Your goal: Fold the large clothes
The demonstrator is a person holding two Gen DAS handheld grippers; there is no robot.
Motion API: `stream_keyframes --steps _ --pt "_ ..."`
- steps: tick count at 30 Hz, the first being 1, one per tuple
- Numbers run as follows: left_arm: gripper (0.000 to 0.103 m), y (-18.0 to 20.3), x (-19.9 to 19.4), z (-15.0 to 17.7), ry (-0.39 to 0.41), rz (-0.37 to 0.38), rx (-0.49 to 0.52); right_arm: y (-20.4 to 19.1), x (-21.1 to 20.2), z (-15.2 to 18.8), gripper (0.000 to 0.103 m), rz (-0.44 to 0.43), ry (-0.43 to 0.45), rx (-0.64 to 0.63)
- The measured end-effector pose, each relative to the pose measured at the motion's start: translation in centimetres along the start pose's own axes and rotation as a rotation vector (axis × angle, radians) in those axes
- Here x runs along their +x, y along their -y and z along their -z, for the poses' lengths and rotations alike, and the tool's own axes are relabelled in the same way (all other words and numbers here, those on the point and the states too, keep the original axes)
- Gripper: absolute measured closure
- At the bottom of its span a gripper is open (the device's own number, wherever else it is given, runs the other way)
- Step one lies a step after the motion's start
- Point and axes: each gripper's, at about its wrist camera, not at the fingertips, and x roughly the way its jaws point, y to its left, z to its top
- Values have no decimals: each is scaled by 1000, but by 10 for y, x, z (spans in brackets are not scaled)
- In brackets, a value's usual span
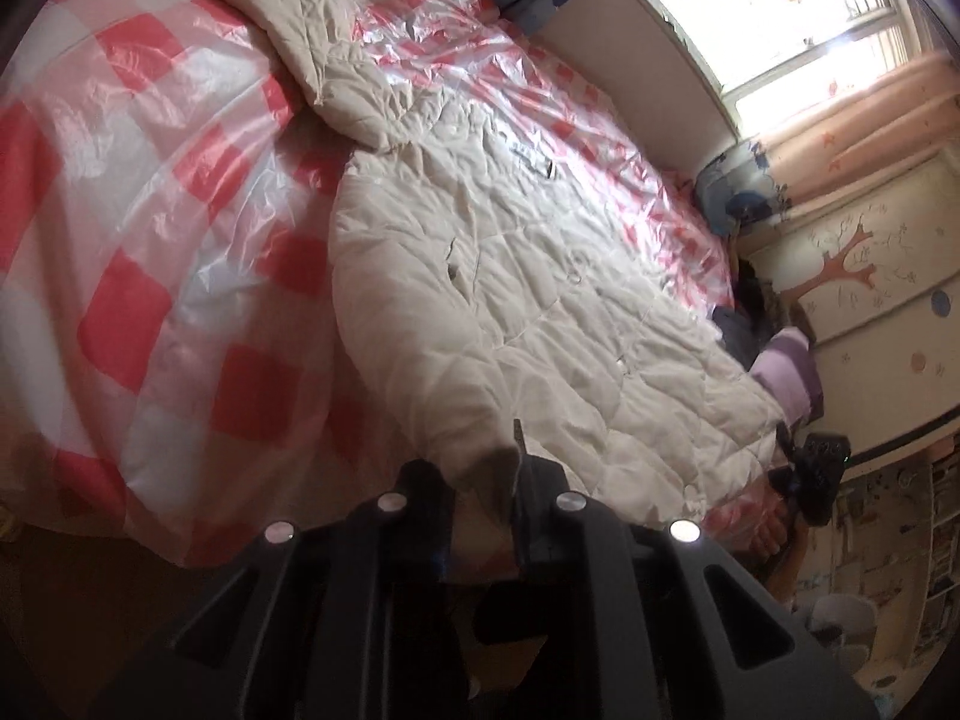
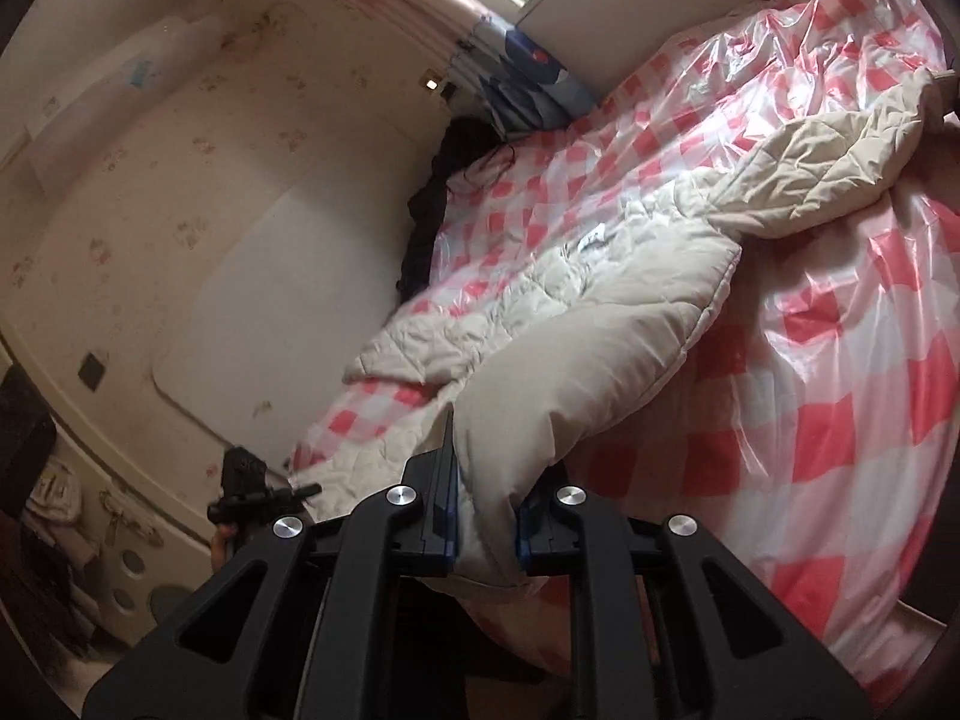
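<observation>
1. Nearest the lens in the right wrist view: right gripper, jaws clamped on a thick bunched fold at the hem corner of the cream quilted coat.
2. In the left wrist view: left gripper, jaws narrowly parted with a pinch of the coat's hem edge between them; true grip hard to confirm.
3. Lies spread flat on the bed, over a glossy red-and-white checked plastic sheet, one sleeve angled off near the far end.
4. Long axis running away from both grippers, hem nearest, shoulders toward the window.
5. Probably light but bulky: soft, puffy, no stiffness, prone to sagging between holds.
6. Likely slippery on the plastic, so prone to sliding rather than staying put when pulled.
7. Best taken at the two hem corners, with deep bites of padding rather than thin shell fabric.
</observation>
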Motion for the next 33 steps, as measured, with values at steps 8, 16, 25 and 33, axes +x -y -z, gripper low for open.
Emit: stream_keyframes --steps 8,16,25,33 --pt "60 -64 -12 28 -44 -337 -65 51 -21 55 66 324 -152 20" --pt "7 66 17 -86 436 -360 198 39 97 -108 19 306 46 -134" --pt "7 103 236 -198 474 -495 116 201 301 -143 19 487 -179 -3" --pt "7 57 298 -185 270 -590 23 191 117 -161 14 449 111 21"
